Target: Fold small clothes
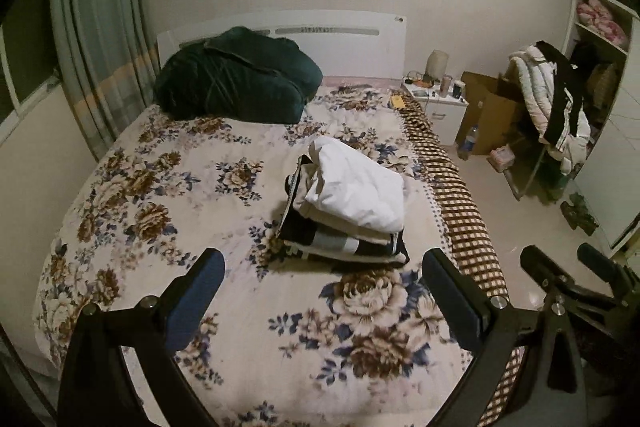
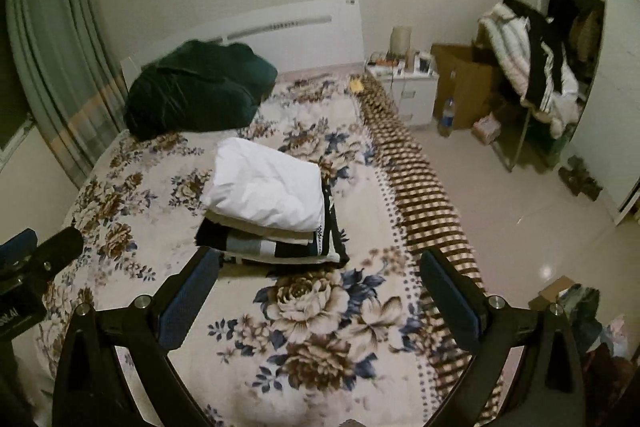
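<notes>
A stack of folded clothes (image 1: 348, 211) rests on the flowered bedspread (image 1: 160, 195), white garment on top, cream and black-and-grey pieces beneath. The right wrist view shows the same stack (image 2: 272, 203) just beyond the fingers. My left gripper (image 1: 324, 263) hovers open above the bed, short of the stack, holding nothing. My right gripper (image 2: 320, 263) is also open and empty, its left finger close to the stack's near corner. The right gripper (image 1: 568, 263) appears at the left view's right edge, and the left gripper (image 2: 40, 247) at the right view's left edge.
A dark green bundle (image 1: 236, 75) lies by the white headboard (image 1: 340, 43). A checked blanket edge (image 1: 452, 187) runs along the bed's right side. Beyond it stand a nightstand (image 1: 440, 99), a cardboard box (image 1: 488, 111), a rack draped with clothes (image 1: 548, 95) and shelves (image 1: 600, 23). Curtains (image 1: 100, 39) hang left.
</notes>
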`<state>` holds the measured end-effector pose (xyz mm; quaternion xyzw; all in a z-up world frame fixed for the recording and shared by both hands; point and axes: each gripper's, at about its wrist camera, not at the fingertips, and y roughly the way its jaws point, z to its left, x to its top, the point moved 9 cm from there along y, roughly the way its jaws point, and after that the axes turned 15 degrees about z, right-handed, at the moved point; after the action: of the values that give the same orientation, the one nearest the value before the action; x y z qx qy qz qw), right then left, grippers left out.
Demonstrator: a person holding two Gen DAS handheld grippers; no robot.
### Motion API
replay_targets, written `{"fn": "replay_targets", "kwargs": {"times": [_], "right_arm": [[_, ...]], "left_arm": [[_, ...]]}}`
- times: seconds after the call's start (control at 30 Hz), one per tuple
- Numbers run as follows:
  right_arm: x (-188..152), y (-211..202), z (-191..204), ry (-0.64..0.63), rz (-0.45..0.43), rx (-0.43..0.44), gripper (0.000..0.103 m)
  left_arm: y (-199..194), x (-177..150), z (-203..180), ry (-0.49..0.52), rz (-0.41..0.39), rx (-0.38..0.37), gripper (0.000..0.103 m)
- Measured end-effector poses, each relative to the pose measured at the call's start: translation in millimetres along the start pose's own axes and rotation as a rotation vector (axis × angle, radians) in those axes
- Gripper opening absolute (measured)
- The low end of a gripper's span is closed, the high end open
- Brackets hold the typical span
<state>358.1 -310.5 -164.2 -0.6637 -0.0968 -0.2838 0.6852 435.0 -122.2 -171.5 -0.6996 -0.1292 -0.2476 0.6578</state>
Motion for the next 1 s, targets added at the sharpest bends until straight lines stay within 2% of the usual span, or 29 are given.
{"fn": "replay_targets", "kwargs": {"times": [0.23, 0.5, 0.7, 1.0], "right_arm": [[-65, -112, 14, -0.026, -0.075, -0.023, 0.102], [-99, -198, 20, -0.046, -0.136, -0.019, 0.102], [-106, -225, 14, -0.062, -0.143, -0.016, 0.102], [-104, -230, 7, -0.08, -0.139, -0.015, 0.103]], "left_arm": [[-58, -40, 8, 0.01, -0.033, 0.01, 0.101], [-99, -68, 5, 0.009, -0.07, 0.032, 0.101], [-113, -82, 2, -0.021, -0.083, 0.043, 0.101], [-119, -89, -2, -0.039, -0.088, 0.071, 0.103]]}}
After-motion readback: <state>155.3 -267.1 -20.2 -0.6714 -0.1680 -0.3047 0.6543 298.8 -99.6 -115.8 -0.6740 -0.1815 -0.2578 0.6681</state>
